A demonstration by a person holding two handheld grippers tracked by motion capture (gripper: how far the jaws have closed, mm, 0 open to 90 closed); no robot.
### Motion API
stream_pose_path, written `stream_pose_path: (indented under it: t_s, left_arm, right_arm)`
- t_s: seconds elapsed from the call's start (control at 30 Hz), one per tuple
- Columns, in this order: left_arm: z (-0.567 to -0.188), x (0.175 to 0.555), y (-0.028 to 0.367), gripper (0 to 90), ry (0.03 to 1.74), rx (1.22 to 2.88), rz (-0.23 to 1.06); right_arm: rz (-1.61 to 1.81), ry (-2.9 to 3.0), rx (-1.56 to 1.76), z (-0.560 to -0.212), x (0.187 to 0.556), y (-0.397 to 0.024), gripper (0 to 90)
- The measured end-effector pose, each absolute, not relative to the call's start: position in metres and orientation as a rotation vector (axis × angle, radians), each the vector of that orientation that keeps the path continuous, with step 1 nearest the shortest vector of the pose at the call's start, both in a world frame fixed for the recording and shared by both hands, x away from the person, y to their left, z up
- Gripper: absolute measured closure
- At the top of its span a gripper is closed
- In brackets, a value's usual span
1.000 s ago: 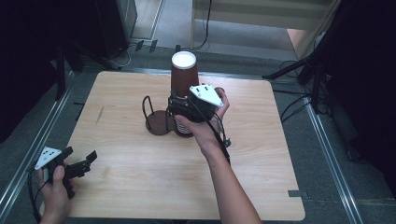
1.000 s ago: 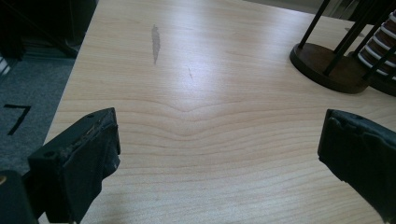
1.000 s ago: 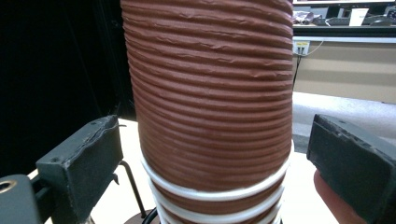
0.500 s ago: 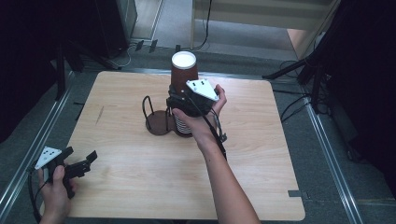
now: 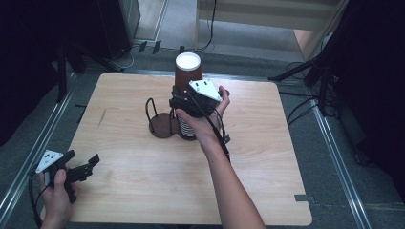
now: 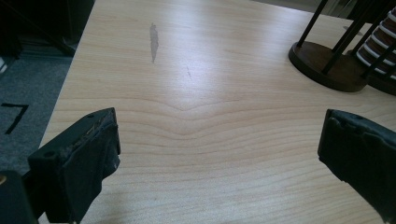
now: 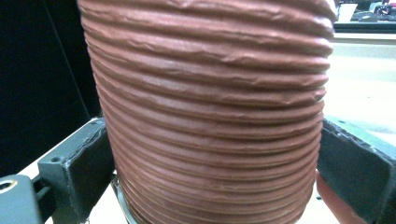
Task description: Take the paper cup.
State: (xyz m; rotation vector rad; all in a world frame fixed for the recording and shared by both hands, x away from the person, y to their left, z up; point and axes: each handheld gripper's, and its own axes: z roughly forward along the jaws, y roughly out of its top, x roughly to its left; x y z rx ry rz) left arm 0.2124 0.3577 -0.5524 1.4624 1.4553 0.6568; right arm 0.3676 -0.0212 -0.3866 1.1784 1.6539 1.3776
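Observation:
A brown ribbed paper cup (image 5: 187,72) with a white top stands upright at the table's far middle, over a stack of white-rimmed cups (image 5: 187,129). My right gripper (image 5: 184,98) is shut on the brown cup, one black jaw pressed on each side of its ribbed wall (image 7: 210,116). To the left of the stack stands a dark round holder (image 5: 161,128) with thin wire posts. My left gripper (image 5: 85,160) is held low at the table's near left corner, open with nothing between its fingers (image 6: 84,163). It faces bare wood, with the holder's base (image 6: 327,65) far off.
The light wooden table (image 5: 143,191) has grey floor and metal rails on both sides. Black stands and cables lie beyond the far edge. A small dark smear (image 6: 153,39) marks the wood at the left.
My right hand and gripper have shifted slightly farther and to the left around the brown cup. The cup's top stays in place, and the left gripper has not moved.

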Motion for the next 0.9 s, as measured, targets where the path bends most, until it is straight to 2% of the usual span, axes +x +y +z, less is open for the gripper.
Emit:
stream_pose_path:
  t_s: [0.9]
  left_arm:
    - [-0.5524, 0.2122, 0.3579, 0.0, 1.455, 1.461, 0.655]
  right_arm:
    - [1.398, 1.630, 1.171, -0.3898, 0.3774, -0.0168, 4.6]
